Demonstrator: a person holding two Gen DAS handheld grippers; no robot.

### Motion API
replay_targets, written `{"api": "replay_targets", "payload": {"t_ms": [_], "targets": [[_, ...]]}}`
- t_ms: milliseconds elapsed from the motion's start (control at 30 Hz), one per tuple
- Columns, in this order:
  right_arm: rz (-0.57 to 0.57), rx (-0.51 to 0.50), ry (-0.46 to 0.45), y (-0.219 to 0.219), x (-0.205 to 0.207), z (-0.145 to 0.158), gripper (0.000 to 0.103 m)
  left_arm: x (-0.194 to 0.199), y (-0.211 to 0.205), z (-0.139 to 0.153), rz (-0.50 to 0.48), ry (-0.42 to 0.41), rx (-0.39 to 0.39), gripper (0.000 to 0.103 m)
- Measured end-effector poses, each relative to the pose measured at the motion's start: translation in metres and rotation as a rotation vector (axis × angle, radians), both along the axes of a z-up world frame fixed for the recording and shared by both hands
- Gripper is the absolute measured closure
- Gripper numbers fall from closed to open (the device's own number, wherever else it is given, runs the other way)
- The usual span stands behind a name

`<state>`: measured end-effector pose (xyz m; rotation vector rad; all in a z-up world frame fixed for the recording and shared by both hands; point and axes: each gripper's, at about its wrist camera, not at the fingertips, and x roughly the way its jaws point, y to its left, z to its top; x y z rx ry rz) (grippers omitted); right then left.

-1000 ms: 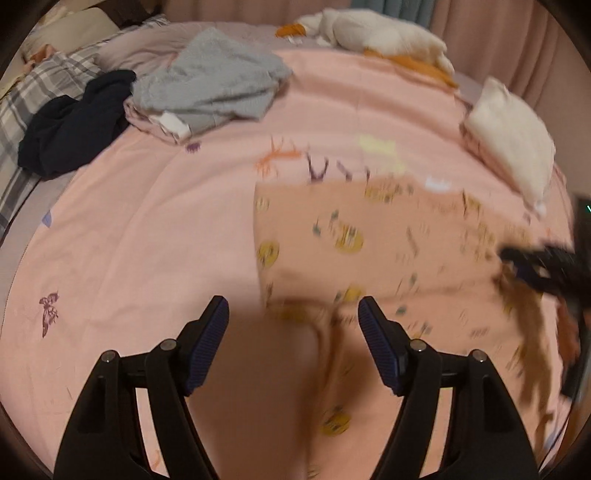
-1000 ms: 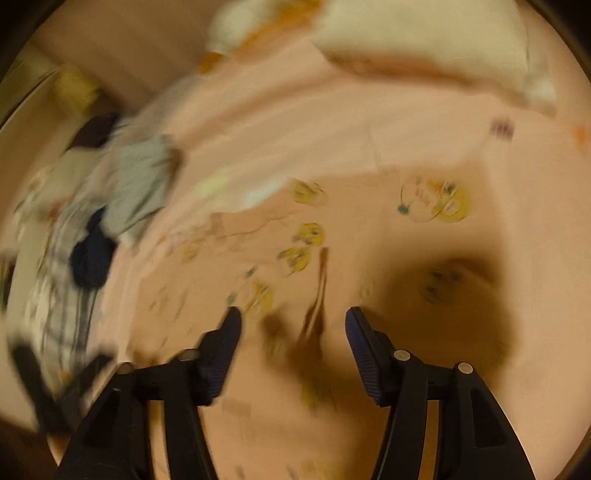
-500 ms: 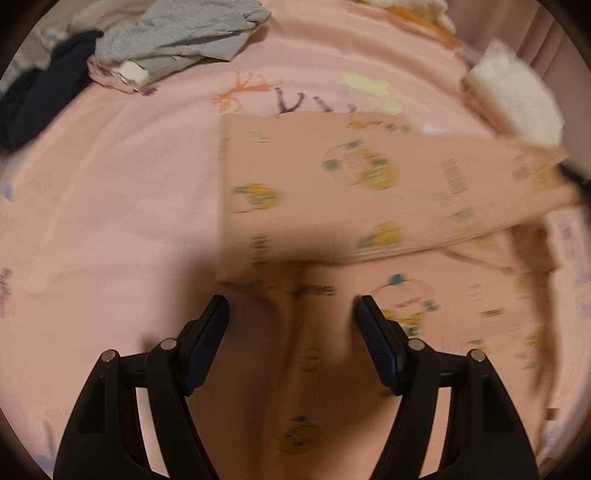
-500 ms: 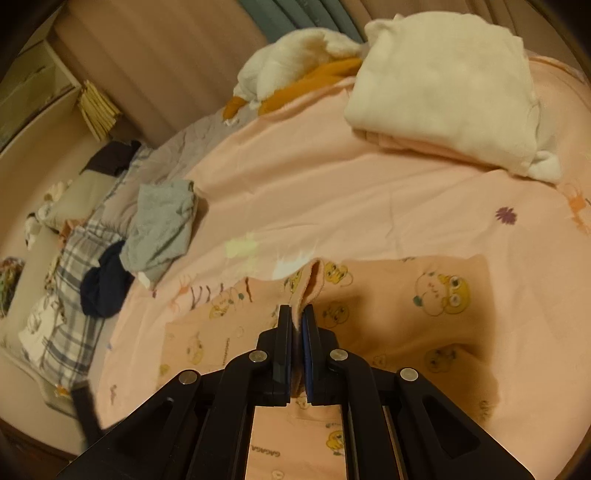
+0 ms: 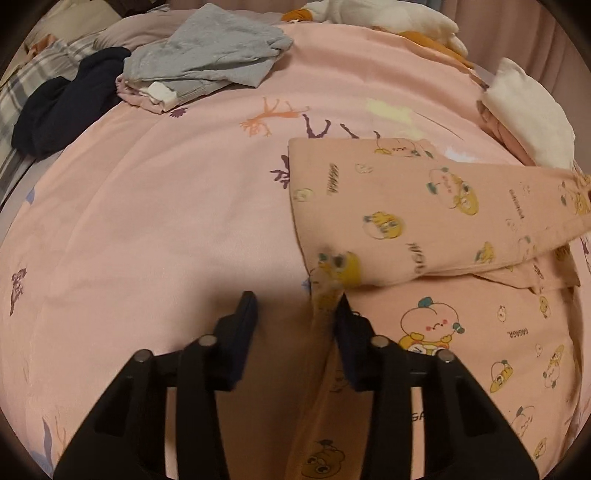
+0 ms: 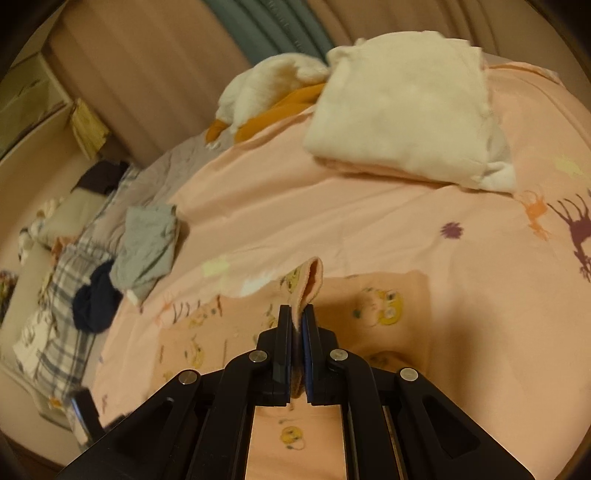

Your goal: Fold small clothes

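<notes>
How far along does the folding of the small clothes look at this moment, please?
Done: a folded cream garment lies at the far side of the bed. In hand: the right gripper is shut on a fold of the pink cartoon-print garment, one leg already laid across; the left gripper has just been closing, jaws apart around its edge. Left: the crumpled grey garment and the dark one.

A wide bed (image 6: 332,206) fills the room, spread with a pink sheet (image 5: 166,206) printed with small animals. Behind it hang pinkish curtains (image 6: 147,74), with a teal one (image 6: 266,26) between them. At far left stands a pale shelf (image 6: 33,96). The light is warm and dim.
</notes>
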<state>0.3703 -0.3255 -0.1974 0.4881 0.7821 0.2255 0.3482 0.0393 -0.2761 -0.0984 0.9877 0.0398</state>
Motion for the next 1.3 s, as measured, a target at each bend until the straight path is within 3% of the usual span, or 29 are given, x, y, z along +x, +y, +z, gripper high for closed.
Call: {"api": "replay_targets", "payload": {"t_ms": [67,133,200,267,300,333,367,400,533,600,667,700,767,833,867,967,1067,1100,1133,1167,1200,1300], "targets": [[-0.01,0.021,-0.011,-0.012,-0.001,0.003,0.096,0.004,0.011,0.0,0.028,0.008,-0.067,0.065],[-0.024,-0.023,-0.004,-0.02,0.0,0.0,0.096,0.006,0.027,-0.002,0.078,0.008,-0.171,0.066],[-0.034,-0.038,0.079,-0.027,0.005,-0.021,0.096,0.003,0.036,-0.004,0.119,-0.011,-0.248,0.066],[-0.038,-0.062,0.194,-0.03,0.012,-0.061,0.096,-0.002,0.03,-0.003,0.102,-0.027,-0.217,0.066],[-0.053,-0.116,0.242,-0.028,0.014,-0.081,0.096,-0.003,0.023,-0.002,0.081,-0.033,-0.16,0.065],[-0.062,-0.117,0.242,-0.029,0.012,-0.093,0.097,-0.005,0.014,-0.001,0.064,-0.038,-0.095,0.064],[-0.091,-0.072,0.166,-0.032,0.003,-0.095,0.097,-0.005,0.006,-0.001,0.056,-0.037,-0.046,0.063],[-0.1,-0.051,0.159,-0.034,0.001,-0.096,0.097,-0.004,0.005,-0.002,0.056,-0.034,-0.025,0.062],[-0.086,-0.066,0.235,-0.037,0.005,-0.085,0.097,-0.003,0.014,0.001,0.066,-0.008,-0.065,0.058],[-0.129,-0.122,0.24,-0.035,-0.001,-0.067,0.094,-0.007,0.019,0.001,0.099,0.001,-0.098,0.058],[-0.16,-0.197,0.198,-0.025,-0.007,-0.055,0.073,-0.012,0.014,0.001,0.125,0.001,-0.083,0.057],[-0.154,-0.218,0.174,-0.018,-0.009,-0.052,0.069,-0.015,0.009,0.001,0.124,-0.001,-0.053,0.056],[-0.072,-0.218,0.146,0.0,-0.01,-0.056,0.069,-0.021,0.0,0.001,0.103,-0.004,0.008,0.053],[-0.016,-0.292,0.19,0.016,-0.007,-0.076,0.07,-0.026,0.0,0.003,0.095,0.011,0.033,0.05],[-0.017,-0.337,0.207,0.02,-0.009,-0.085,0.07,-0.029,0.003,0.004,0.098,0.025,0.019,0.05],[-0.004,-0.393,0.181,0.029,-0.026,-0.073,0.064,-0.043,0.011,0.01,0.112,0.056,-0.053,0.05],[0.098,-0.386,0.197,0.038,-0.053,-0.058,0.061,-0.065,0.006,0.019,0.101,0.07,-0.061,0.05],[0.091,-0.379,0.179,0.038,-0.072,-0.051,0.056,-0.076,0.003,0.023,0.089,0.063,-0.045,0.05],[0.08,-0.363,0.17,0.033,-0.082,-0.047,0.043,-0.089,-0.001,0.027,0.075,0.055,-0.021,0.05],[0.064,-0.316,0.16,0.027,-0.101,-0.044,0.029,-0.102,-0.004,0.03,0.068,0.051,0.009,0.049],[0.057,-0.262,0.155,0.02,-0.117,-0.043,0.024,-0.111,-0.006,0.031,0.068,0.051,0.032,0.046],[0.046,-0.118,0.198,0.005,-0.15,-0.05,0.021,-0.151,-0.008,0.03,0.076,0.075,0.024,0.04]]}}
